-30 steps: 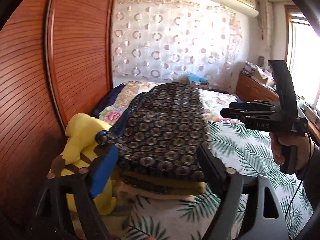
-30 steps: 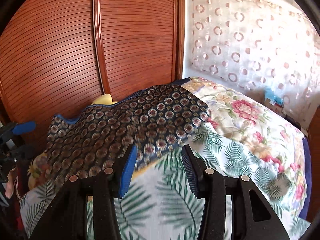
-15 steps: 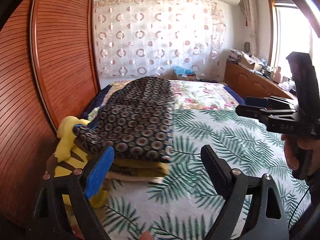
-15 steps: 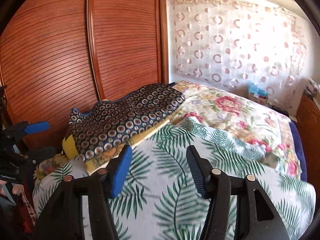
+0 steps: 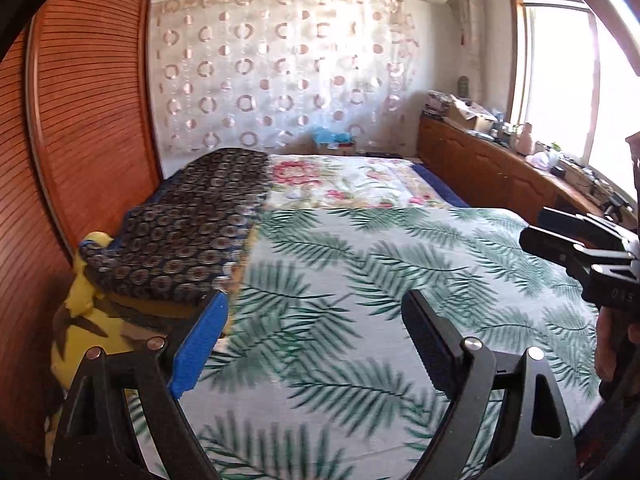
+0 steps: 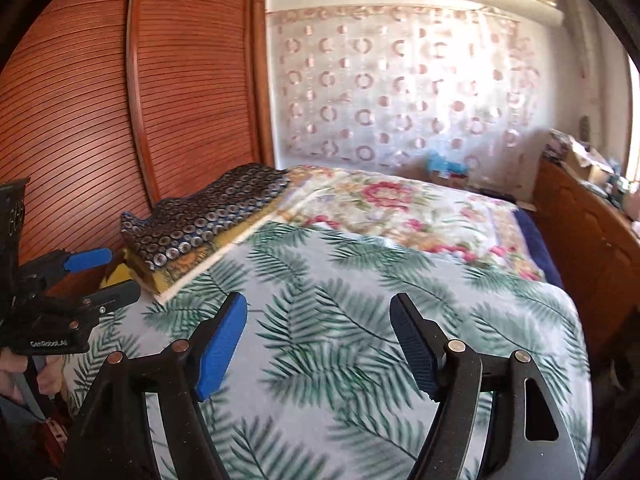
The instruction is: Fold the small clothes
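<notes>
Nothing is gripped by either tool. The jaws of the right gripper [image 6: 316, 344] are spreading at this moment, much wider than a second ago, and only the palm-leaf sheet [image 6: 360, 320] of the bed is seen between them. The jaws of the left gripper [image 5: 316, 336] are held wide apart, as they were a second ago, and they too are empty.

A second ago the folded dark garment with the ring pattern [image 5: 192, 232] filled the near field of both views, just ahead of the fingertips. It is now seen further off and to the left in both views, lying flat on top of a stack of folded clothes [image 6: 188, 268] at the edge of the bed beside the wooden wardrobe doors [image 6: 100, 120]. A yellow piece [image 5: 88, 320] is seen under and beside the stack, next to the wardrobe. Both grippers have been drawn back from the stack and swung toward the open middle of the bed.

This garment is judged to be finished and put away. No unfolded garment is seen on the visible sheet, so a next piece would have to be fetched from outside the views.
</notes>
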{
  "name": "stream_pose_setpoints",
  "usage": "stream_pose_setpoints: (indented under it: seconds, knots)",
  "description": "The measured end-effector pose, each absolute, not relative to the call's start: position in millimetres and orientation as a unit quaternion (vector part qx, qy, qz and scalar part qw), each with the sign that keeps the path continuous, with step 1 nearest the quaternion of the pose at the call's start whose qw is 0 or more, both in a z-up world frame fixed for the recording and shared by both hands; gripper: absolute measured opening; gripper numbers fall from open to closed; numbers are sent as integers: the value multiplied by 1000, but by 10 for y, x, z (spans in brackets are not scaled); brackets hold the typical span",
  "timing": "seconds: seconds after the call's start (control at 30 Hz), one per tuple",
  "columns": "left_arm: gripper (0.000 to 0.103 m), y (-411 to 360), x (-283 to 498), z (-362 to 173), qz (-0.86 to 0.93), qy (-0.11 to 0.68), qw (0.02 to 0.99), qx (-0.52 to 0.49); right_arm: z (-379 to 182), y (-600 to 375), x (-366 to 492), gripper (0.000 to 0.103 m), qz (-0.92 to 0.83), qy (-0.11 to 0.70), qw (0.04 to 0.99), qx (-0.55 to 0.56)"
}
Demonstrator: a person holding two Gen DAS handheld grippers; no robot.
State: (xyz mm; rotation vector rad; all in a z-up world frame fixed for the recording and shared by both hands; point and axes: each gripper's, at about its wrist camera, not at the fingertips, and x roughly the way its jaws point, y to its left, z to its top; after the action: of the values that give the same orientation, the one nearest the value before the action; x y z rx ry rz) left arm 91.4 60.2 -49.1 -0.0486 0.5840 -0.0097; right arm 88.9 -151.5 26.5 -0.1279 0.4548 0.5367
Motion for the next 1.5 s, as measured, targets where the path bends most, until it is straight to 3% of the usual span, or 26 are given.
stream_pose_setpoints:
  seconds: [0.47, 0.6, 1.0, 1.5]
  knots:
    - [89, 110, 941, -134, -29, 266, 963, -13, 471, -1867, 496, 76, 195, 198, 960, -23]
    - [89, 64, 927, 45, -30, 248, 968, -15, 523, -1829, 396, 87, 187, 184, 965, -20]
    - [89, 26, 711, 482, -15, 195, 981, -4, 474, -1813, 58, 87, 157, 141, 978, -5]
    - [89, 50, 623, 495, -9, 190, 982, -2, 309, -1886, 60, 87, 160, 136, 978, -2]
